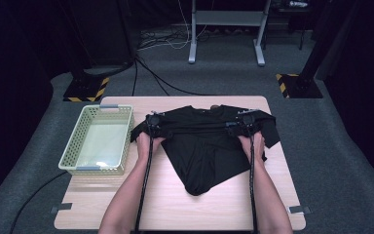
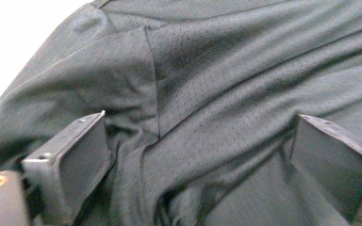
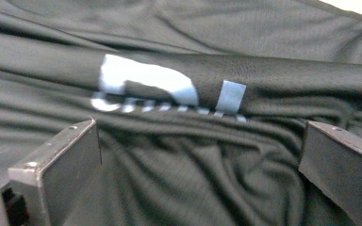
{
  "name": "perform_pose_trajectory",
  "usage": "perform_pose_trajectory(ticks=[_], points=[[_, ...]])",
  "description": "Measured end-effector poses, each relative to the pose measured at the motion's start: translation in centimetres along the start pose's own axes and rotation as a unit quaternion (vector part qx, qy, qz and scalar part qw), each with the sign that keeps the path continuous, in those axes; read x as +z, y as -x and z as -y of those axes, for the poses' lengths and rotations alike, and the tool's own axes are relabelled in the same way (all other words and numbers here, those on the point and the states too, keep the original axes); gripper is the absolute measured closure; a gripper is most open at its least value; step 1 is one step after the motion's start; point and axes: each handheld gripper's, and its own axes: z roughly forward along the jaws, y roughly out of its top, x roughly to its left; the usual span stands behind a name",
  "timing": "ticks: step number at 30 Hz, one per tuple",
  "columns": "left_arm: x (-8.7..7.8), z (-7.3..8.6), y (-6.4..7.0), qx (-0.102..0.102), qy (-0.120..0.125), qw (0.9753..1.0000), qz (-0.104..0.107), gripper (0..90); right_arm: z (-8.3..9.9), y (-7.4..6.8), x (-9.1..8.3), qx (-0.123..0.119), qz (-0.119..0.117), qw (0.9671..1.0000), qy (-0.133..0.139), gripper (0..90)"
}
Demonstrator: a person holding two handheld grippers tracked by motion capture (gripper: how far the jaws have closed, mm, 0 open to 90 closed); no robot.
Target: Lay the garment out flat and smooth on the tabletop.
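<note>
Both tongs stand with their jaws spread wide over a black T-shirt [image 1: 204, 146], nothing pinched between them. From the high view, the left gripper [image 1: 152, 123] sits at the shirt's left shoulder and the right gripper [image 1: 246, 122] at its right shoulder, each with a hand behind it and a cable trailing back along the forearm.

That shirt lies across the far middle of the table [image 1: 180, 204], shoulders and collar away from the person, the lower part gathered into a rumpled point toward the near edge. I judge it light, limp and a little slick: the left gripper view shows a fine mesh weave, a sleeve seam [image 2: 154, 89] and soft wrinkles that would slide and bunch under any push. It has no stiffness to lift by, so a good hold is a raised fold or a seamed edge, where the layers are thick enough to stay between the jaws. In the right gripper view a rolled ridge carrying a pale printed logo [image 3: 146, 87] runs across just ahead of the jaws and looks like such a spot.

Left of the shirt, just beside its sleeve, stands a pale green slotted basket [image 1: 70, 146]. Its floor looks bare; I can see nothing in it.
</note>
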Motion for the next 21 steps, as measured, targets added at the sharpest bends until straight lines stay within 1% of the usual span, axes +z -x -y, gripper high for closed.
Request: perform_pose_trajectory(ticks=[1, 2, 3, 4, 5, 6, 7, 8, 9, 10, 11, 12, 13, 14, 15, 16, 17, 18, 21], points=[[-0.8, 0.2, 0.3, 0.002, 0.011, 0.9999, 0.006, 3.5, 0.3, 0.0, -0.7, -0.001, -0.006, 0.9999, 0.011, 0.0], [-1.7, 0.4, 0.7, 0.007, 0.024, 0.9996, 0.01, 3.4, 0.6, 0.0, -1.6, 0.002, -0.013, 0.9998, 0.016, 0.0], [-2.6, 0.6, 1.4, 0.02, 0.028, 0.9994, 0.007, 3.5, 1.0, 0.0, -2.5, 0.005, -0.024, 0.9994, 0.025, 0.0], [-3.5, 1.0, 2.2, 0.034, 0.034, 0.9988, 0.01, 3.4, 1.4, 0.0, -3.4, 0.008, -0.031, 0.9991, 0.029, 0.0], [-4.3, 1.4, 3.2, 0.047, 0.042, 0.998, 0.012, 4.0, 2.1, -0.2, -4.4, 0.013, -0.042, 0.9987, 0.028, 0.0], [-5.0, 2.0, 4.2, 0.065, 0.04, 0.9969, 0.014, 4.7, 2.9, -0.5, -5.2, 0.012, -0.054, 0.9979, 0.033, 0.0], [-5.4, 2.7, 5.1, 0.08, 0.037, 0.9959, 0.021, 5.1, 3.7, -1.1, -5.9, 0.004, -0.059, 0.9979, 0.027, 0.0], [-5.5, 3.5, 6.0, 0.1, 0.03, 0.9943, 0.022, 5.4, 4.7, -1.7, -6.5, -0.003, -0.062, 0.9979, 0.02, 0.0], [-5.4, 4.2, 6.8, 0.112, 0.022, 0.9932, 0.022, 5.5, 5.7, -2.3, -7.0, -0.013, -0.067, 0.9974, 0.02, 0.0], [-5.1, 5.0, 7.4, 0.122, 0.014, 0.9921, 0.026, 5.7, 6.7, -2.9, -7.3, -0.025, -0.067, 0.9974, 0.011, 0.0], [-4.8, 5.7, 7.8, 0.126, 0.007, 0.9916, 0.028, 6.3, 7.6, -3.4, -7.5, -0.032, -0.063, 0.9975, 0.004, 0.0], [-4.5, 6.3, 8.2, 0.133, 0.0, 0.9907, 0.028, 6.4, 8.4, -3.7, -7.5, -0.033, -0.063, 0.9974, 0.002, 0.0], [-4.3, 6.9, 8.4, 0.13, 0.003, 0.991, 0.035, 6.7, 9.0, -3.8, -7.5, -0.034, -0.066, 0.9973, -0.001, 0.0], [-4.4, 7.3, 8.5, 0.119, 0.01, 0.9919, 0.042, 7.5, 9.5, -3.8, -7.5, -0.032, -0.064, 0.9974, -0.002, 0.0], [-4.6, 7.6, 8.6, 0.117, 0.013, 0.992, 0.044, 7.7, 9.9, -3.8, -7.4, -0.031, -0.06, 0.9977, -0.003, 0.0], [-4.9, 8.0, 8.8, 0.116, 0.012, 0.9919, 0.052, 7.7, 10.1, -3.6, -7.3, -0.032, -0.055, 0.998, -0.002, 0.0], [-5.1, 8.5, 9.1, 0.117, 0.014, 0.9912, 0.062, 7.7, 10.3, -3.6, -7.4, -0.034, -0.048, 0.9982, -0.001, 0.0], [-5.5, 9.1, 9.5, 0.12, 0.016, 0.9904, 0.067, 7.7, 10.4, -3.5, -7.4, -0.04, -0.042, 0.9983, -0.003, 0.0], [-6.7, 11.0, 10.1, 0.121, 0.023, 0.9885, 0.087, 7.7, 10.5, -3.0, -7.5, -0.043, -0.04, 0.9983, -0.002, 0.0]])
